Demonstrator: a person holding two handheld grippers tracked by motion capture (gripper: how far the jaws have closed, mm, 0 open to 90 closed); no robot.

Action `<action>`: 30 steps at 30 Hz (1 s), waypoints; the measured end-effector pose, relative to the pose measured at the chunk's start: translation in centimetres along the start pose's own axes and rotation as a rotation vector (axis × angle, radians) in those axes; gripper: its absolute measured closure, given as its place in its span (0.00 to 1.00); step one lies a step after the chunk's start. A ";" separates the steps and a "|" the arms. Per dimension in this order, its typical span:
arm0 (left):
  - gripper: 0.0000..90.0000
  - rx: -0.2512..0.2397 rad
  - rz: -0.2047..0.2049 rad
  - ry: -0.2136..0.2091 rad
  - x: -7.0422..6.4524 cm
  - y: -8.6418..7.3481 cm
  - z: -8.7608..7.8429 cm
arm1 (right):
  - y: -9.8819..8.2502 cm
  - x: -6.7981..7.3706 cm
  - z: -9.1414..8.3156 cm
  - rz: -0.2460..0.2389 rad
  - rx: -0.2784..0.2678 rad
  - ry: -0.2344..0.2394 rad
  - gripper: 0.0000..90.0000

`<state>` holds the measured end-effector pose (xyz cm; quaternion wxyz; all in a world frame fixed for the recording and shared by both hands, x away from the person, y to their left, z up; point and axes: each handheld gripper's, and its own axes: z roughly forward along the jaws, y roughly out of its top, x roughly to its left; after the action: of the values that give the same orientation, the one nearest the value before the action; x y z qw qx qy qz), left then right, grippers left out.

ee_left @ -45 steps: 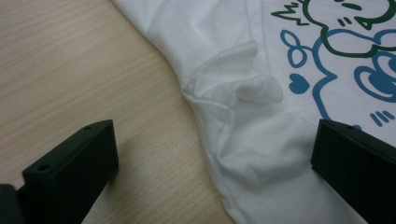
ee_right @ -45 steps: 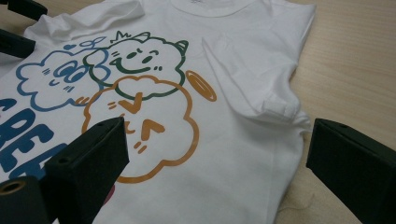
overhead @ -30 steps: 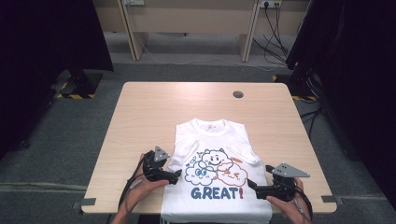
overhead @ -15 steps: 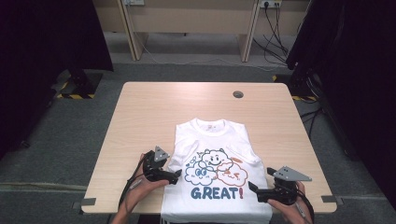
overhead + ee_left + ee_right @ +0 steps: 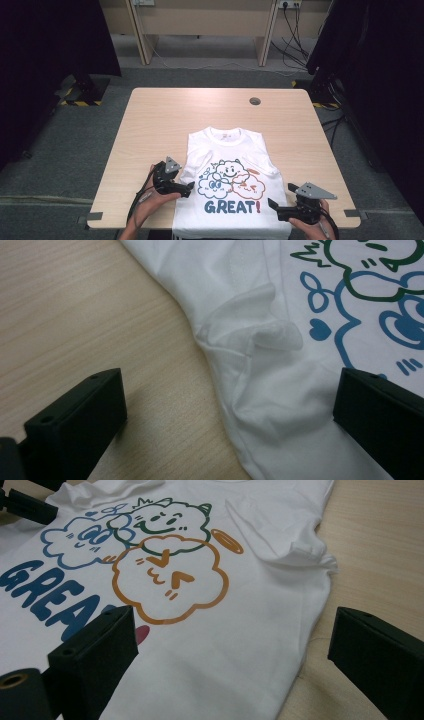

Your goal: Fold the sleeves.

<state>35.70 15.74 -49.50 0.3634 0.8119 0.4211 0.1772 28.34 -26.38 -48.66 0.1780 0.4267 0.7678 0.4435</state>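
Inspector: Shirt (image 5: 230, 185) lies flat, print up, on the table (image 5: 165, 120), in the near half, toward 6 o'clock of the tabletop. Collar points to 12 o'clock; hem hangs over the near edge. Print reads "GREAT!" under three cartoon clouds.

Clerk: Left gripper?

Inspector: Left gripper (image 5: 187, 187) sits at the shirt's 9 o'clock edge, held in the person's left hand (image 5: 150, 202). In the left gripper view its jaws stand wide apart, one over bare wood, the other over white cloth. The shirt's side seam and a rumpled, folded-in sleeve (image 5: 260, 330) lie between them. Nothing is pinched.

Clerk: Right gripper?

Inspector: Right gripper (image 5: 274, 206) is at about 4 o'clock of the shirt, near the hem corner, grey plate on top, the right hand (image 5: 307, 227) behind it. Its own view shows the jaws spread: one above the cloth beside the orange cloud, the other above the wood past the shirt's edge. The side edge runs between them. It grips nothing. I cannot tell whether the jaw tips touch the cloth.

Clerk: Condition of the shirt?

Inspector: Both sleeves are tucked inward over the body, the right one (image 5: 280, 535) creased at the seam. Body is mostly smooth.

Clerk: Anything else on the table?

Inspector: Round grommet (image 5: 255, 101) toward 1 o'clock, well apart from the shirt.
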 end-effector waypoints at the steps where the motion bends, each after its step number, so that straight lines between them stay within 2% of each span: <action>1: 0.00 -0.003 0.004 -0.012 0.1 -0.1 -0.1 | 0.0 0.0 0.0 0.000 0.000 0.000 0.06; 10: 0.03 -0.025 0.003 -0.013 0.2 -0.7 -0.9 | 0.0 0.0 0.0 0.000 0.000 -0.001 0.06; 19: 0.03 -0.067 -0.007 -0.001 0.4 -2.0 -3.4 | -0.4 0.1 -0.2 0.003 0.003 -0.005 0.06; 30: 0.03 -0.051 -0.012 0.017 0.6 -4.0 -4.9 | -0.7 0.1 -0.6 0.012 -0.004 -0.010 0.06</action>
<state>30.93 19.94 -49.23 0.3812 0.7983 0.4246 0.1926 27.50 -26.77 -48.93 0.1799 0.4331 0.7636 0.4438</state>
